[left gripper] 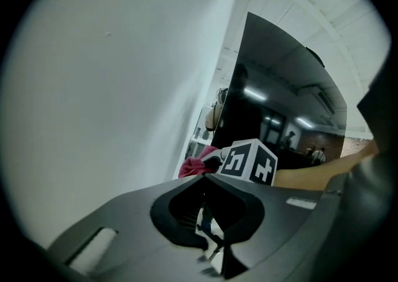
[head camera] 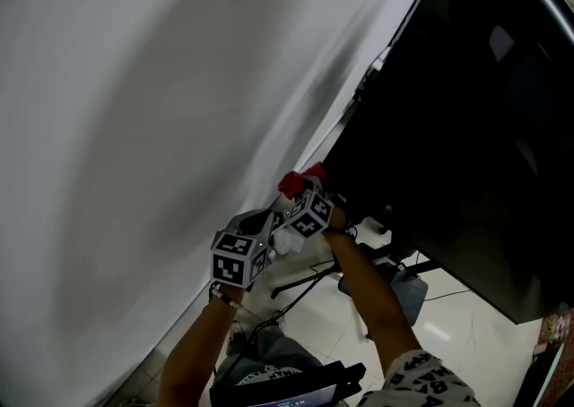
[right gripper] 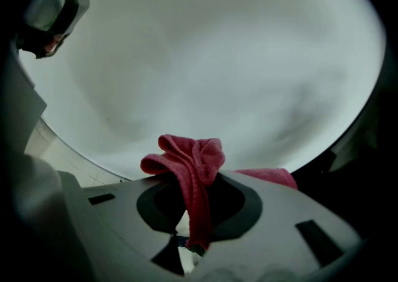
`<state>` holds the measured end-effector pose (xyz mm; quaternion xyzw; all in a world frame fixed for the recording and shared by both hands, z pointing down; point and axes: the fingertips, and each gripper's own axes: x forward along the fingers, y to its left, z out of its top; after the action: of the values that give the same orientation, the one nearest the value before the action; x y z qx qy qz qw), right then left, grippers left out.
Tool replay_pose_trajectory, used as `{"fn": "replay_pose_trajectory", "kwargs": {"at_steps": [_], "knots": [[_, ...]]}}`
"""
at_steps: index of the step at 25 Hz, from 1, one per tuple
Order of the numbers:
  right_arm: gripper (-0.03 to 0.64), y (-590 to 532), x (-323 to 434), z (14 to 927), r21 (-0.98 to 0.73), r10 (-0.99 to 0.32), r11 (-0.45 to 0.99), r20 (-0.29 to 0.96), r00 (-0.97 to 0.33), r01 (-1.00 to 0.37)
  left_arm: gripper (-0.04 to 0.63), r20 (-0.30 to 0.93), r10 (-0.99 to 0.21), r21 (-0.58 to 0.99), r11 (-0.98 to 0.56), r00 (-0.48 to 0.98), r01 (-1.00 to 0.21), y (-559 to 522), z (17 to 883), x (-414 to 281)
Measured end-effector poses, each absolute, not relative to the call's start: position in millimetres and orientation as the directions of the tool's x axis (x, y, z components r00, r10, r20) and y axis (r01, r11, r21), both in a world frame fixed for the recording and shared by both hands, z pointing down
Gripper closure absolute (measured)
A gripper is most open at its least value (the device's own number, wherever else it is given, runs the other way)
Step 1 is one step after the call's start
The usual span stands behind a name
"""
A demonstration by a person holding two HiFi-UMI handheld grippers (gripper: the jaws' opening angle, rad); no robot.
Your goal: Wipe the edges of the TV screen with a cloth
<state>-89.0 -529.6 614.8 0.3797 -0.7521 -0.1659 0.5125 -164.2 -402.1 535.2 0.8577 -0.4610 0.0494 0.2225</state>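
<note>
Here there are two grippers, one cloth and one TV. The right gripper (right gripper: 193, 245) has its jaws clamped on the single red cloth (right gripper: 189, 161), which bunches up above them at the left edge of the dark TV screen (head camera: 466, 127), close to the white wall (head camera: 161, 109). The left gripper (left gripper: 209, 246) is just beside the right, its jaws together with nothing between them. A pale tiled floor (head camera: 453, 324) lies below.
</note>
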Motion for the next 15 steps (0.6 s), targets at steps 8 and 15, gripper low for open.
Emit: {"fn": "replay_pose_trajectory", "kwargs": {"at_steps": [8, 15], "knots": [[0.537, -492.8, -104.4, 577.6, 0.541, -0.774, 0.619, 0.546, -0.322, -0.570, 0.603, 0.268, -0.743, 0.293, -0.544, 0.614, -0.786, -373.0, 518.6, -176.8], [0.537, -393.2, -45.7, 543.2, -0.021, -0.737, 0.540, 0.470, -0.486, -0.841, 0.603, 0.276, -0.714, 0.333, -0.556, 0.643, -0.761, -330.5, 518.8, -150.8]]}}
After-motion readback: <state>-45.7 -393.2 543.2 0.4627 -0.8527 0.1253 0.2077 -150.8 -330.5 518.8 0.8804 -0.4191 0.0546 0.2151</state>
